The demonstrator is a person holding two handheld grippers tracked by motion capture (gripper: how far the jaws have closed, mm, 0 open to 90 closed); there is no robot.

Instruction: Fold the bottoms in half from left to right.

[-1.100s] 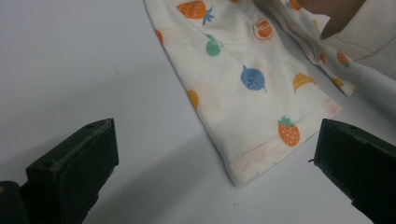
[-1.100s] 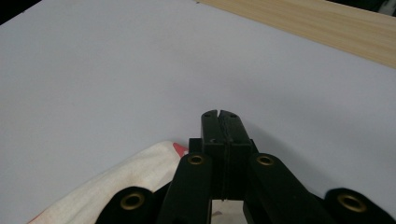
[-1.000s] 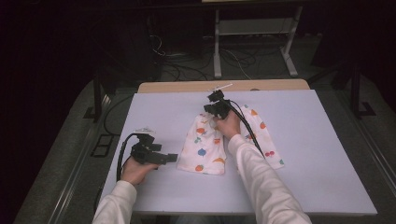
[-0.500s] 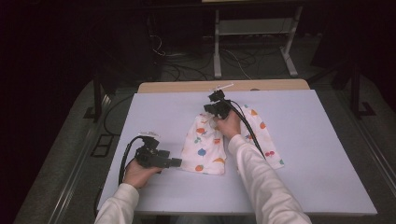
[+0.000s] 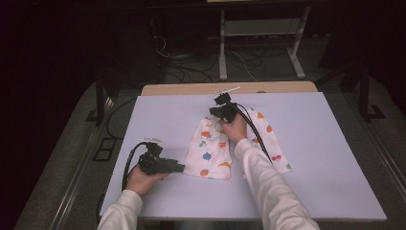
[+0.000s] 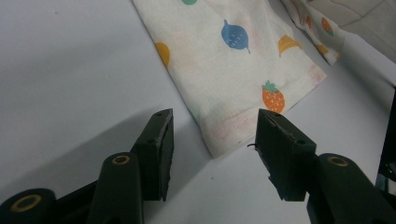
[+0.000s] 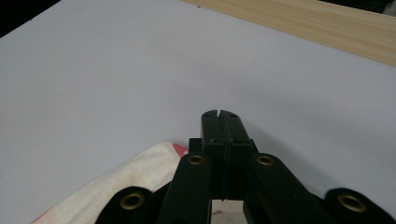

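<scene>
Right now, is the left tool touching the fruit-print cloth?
Apart. In the left gripper view, the left tool has been closing, with the fruit-print cloth corner between its jaws, but a gap of bare table shows on both sides.

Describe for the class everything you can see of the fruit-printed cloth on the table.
The cloth is a thin, soft-looking white fabric printed with small coloured fruits, a strawberry among them, with a stitched hem along its edge. It lies mostly flat on the pale table, folded or bunched into two lobes. The right gripper sits at its far end with jaws together, and the hand rests on it. Its near corner lies between the left gripper jaws, which have just been closing but are not pressing it.
</scene>
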